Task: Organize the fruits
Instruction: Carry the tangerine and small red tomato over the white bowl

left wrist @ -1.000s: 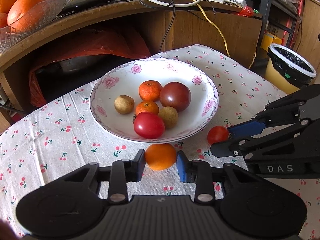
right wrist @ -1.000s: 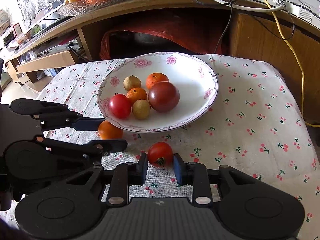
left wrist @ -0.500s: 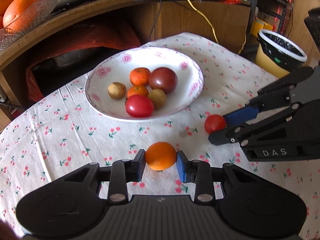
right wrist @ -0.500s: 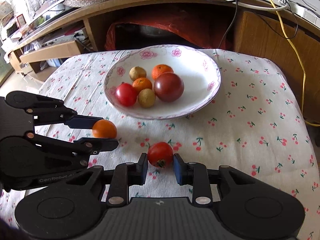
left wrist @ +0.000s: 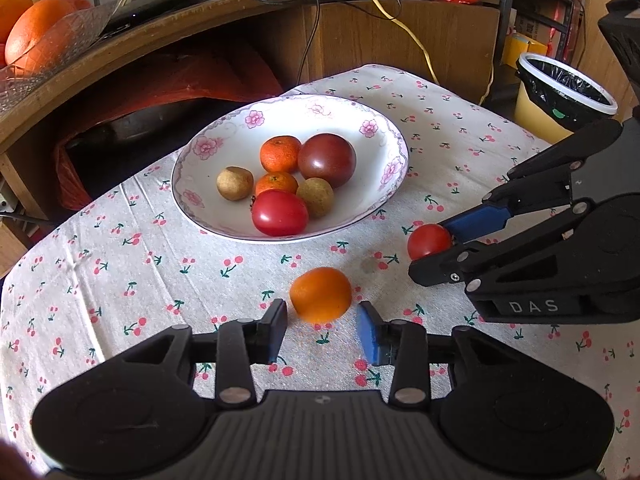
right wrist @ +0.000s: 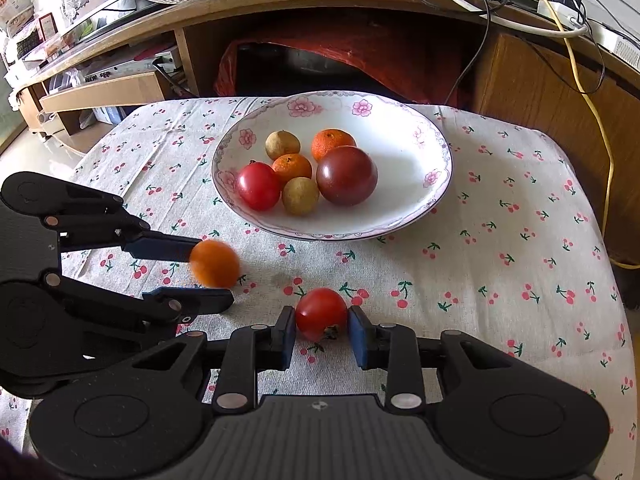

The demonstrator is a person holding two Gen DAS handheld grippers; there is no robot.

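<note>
On my far left a glass bowl of oranges (left wrist: 36,36) sits up on the wooden shelf, out of play. Below it, the floral bowl (left wrist: 384,168) rests on the cherry-print tablecloth (left wrist: 120,272) and holds six pieces: two small mandarins, two brown longans, a red tomato and a dark tomato.

Nearer me, my left gripper (left wrist: 322,326) is spreading its jaws; the loose orange (left wrist: 321,294) lies on the cloth between the pads with a gap showing on either side, blurred as if it is just coming free.

Just to the right, my right gripper (right wrist: 322,332) is also easing its jaws apart. The small red tomato (right wrist: 321,313) sits on the cloth between them; the left pad touches it and a sliver of space shows at the right pad, so I judge the pinch is gone.

By my reading, both fruits are laid out on the cloth in front of the bowl, and six remain inside to sort.
</note>
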